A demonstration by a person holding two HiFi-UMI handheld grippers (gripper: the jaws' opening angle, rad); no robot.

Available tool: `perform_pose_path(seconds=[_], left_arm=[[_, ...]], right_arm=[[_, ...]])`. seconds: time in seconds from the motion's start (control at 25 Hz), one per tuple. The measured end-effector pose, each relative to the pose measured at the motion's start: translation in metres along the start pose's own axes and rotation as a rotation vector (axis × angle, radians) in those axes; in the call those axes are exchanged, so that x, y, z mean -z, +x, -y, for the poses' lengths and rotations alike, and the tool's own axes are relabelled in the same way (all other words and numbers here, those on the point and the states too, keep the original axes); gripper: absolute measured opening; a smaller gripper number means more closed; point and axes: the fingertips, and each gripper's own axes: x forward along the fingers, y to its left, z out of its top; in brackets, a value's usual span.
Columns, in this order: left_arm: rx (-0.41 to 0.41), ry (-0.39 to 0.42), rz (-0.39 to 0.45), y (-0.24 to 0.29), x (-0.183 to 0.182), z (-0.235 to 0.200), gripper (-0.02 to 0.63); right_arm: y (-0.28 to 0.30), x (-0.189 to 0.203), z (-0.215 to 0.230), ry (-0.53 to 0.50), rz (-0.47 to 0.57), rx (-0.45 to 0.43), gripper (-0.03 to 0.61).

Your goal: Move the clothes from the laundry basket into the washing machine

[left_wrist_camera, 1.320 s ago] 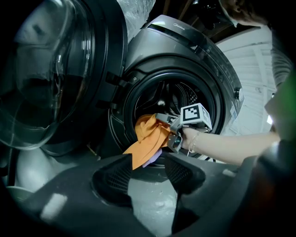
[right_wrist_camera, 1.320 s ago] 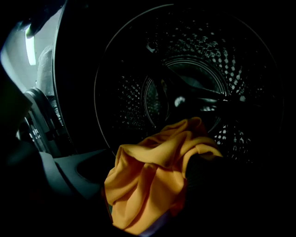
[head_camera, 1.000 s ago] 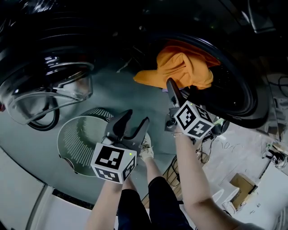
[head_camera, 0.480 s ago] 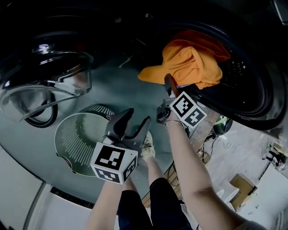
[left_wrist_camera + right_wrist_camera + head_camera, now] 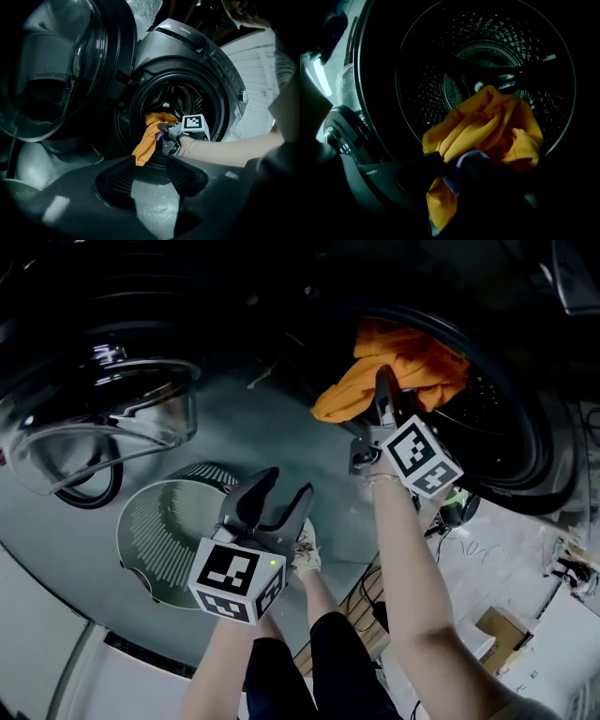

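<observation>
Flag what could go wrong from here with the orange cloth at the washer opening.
1. The right gripper, whose jaws have just been closing, pinches only a fold of the orange cloth. The fold might slip free when the cloth is pushed deeper.
2. Part of the cloth hangs out over the washer rim. It could slide to the floor, or get caught when the door is shut.
</observation>
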Motion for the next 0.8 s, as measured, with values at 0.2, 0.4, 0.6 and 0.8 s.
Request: perform_pose_path(seconds=[0.2,0.4,0.6,0.8], left_arm=[[-0.007,0.002,0.005,-0.002,-0.006,-0.004,0.203],[-0.006,0.001,0.01,-0.002,-0.007,-0.004,0.203],[0.0,-0.003,0.01,-0.003,-0.005,-0.003,0.202],[0.001,-0.008,0.003,-0.004,-0.001,-0.002,0.202]], right_arm=[[0.008,-0.054,0.002,-0.077,0.114,0.033,0.132],[-0.002,-0.099,0.011,-0.094,0.272,0.107,0.126],[-0.019,-0.134,0.017,-0.066,0.406,0.135,0.126],[-0.001,-0.099,0.022,-0.023,0.272,0.116,0.302]])
